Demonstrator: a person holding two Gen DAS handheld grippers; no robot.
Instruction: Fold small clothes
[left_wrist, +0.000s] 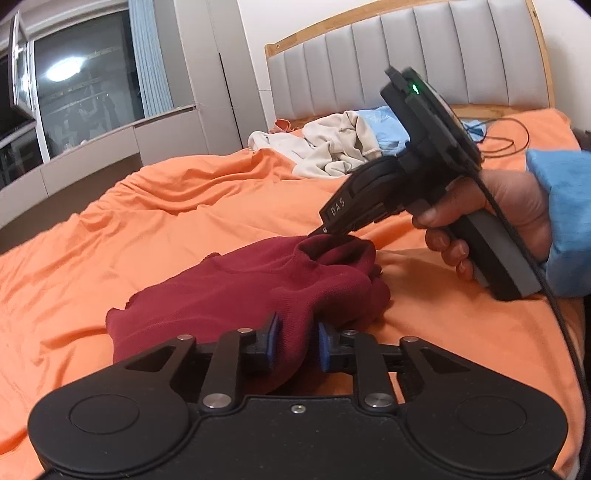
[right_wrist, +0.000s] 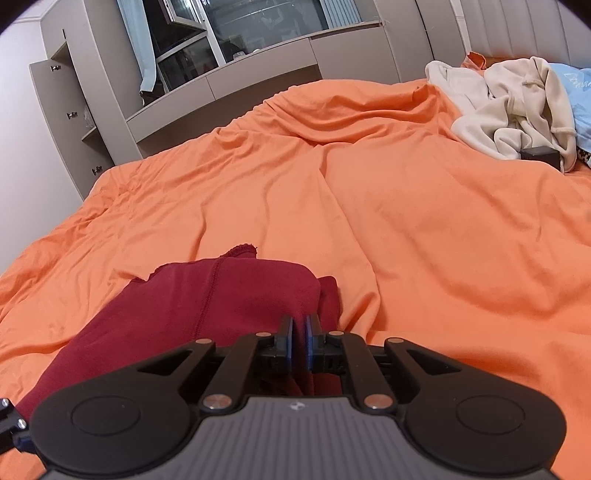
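Observation:
A dark red garment (left_wrist: 258, 291) lies bunched on the orange bed sheet (left_wrist: 147, 229). My left gripper (left_wrist: 297, 341) is shut on a fold of its near edge, with cloth between the blue pads. My right gripper (left_wrist: 314, 233), held in a hand with a blue sleeve, pinches the far upper edge of the same garment. In the right wrist view the right gripper (right_wrist: 299, 338) is nearly closed on the red cloth (right_wrist: 207, 295), which spreads to the left under it.
A pile of cream and light blue clothes (left_wrist: 343, 144) lies near the grey padded headboard (left_wrist: 406, 55). It also shows in the right wrist view (right_wrist: 517, 107) beside a small black box (right_wrist: 541, 155). Grey cabinets and a window (right_wrist: 221, 55) stand beyond the bed. A black cable (left_wrist: 517, 136) lies on the sheet.

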